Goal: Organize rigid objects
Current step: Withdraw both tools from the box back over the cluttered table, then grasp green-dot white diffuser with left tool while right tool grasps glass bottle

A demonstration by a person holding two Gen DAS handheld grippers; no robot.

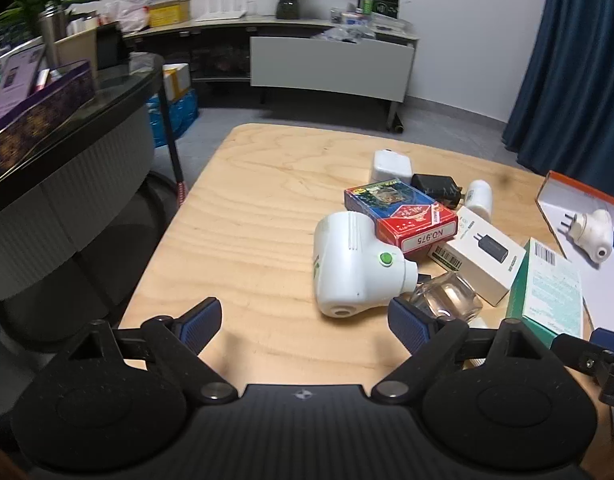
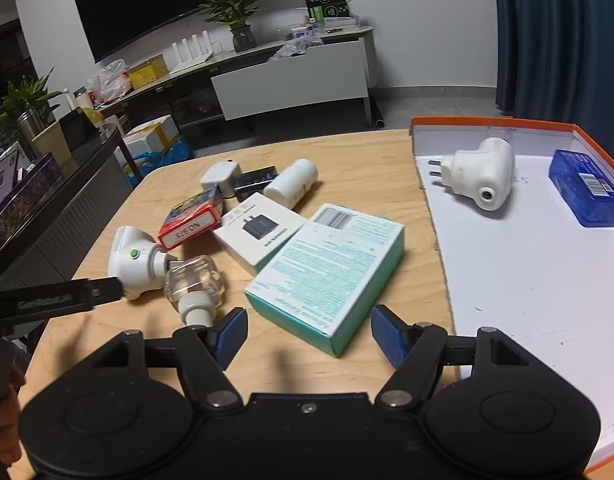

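Teal cardboard is what sits nearest our right claw (image 2: 309, 334): a flat teal box (image 2: 327, 272) lying on the wooden surface (image 2: 359, 152), its near corner just ahead of the released blue pads, which touch nothing. We judge it light and stiff, with smooth printed faces that could slip, so the long side edges look like the best place to pinch it, though its width may ask for wider jaws. Our left claw (image 1: 305, 322) is also spread and empty, low over the surface beside the white plug-in device (image 1: 355, 264) and the small glass bottle (image 1: 447, 296), which touch each other. Glass is hard, slick and breakable; we would take it by the flat sides, not the ribbed white cap. The rounded plastic shell of the device offers little flat area, so its narrower neck seems safer. An orange-rimmed tray (image 2: 507, 280) on the right already holds another white plug-in and a blue box.
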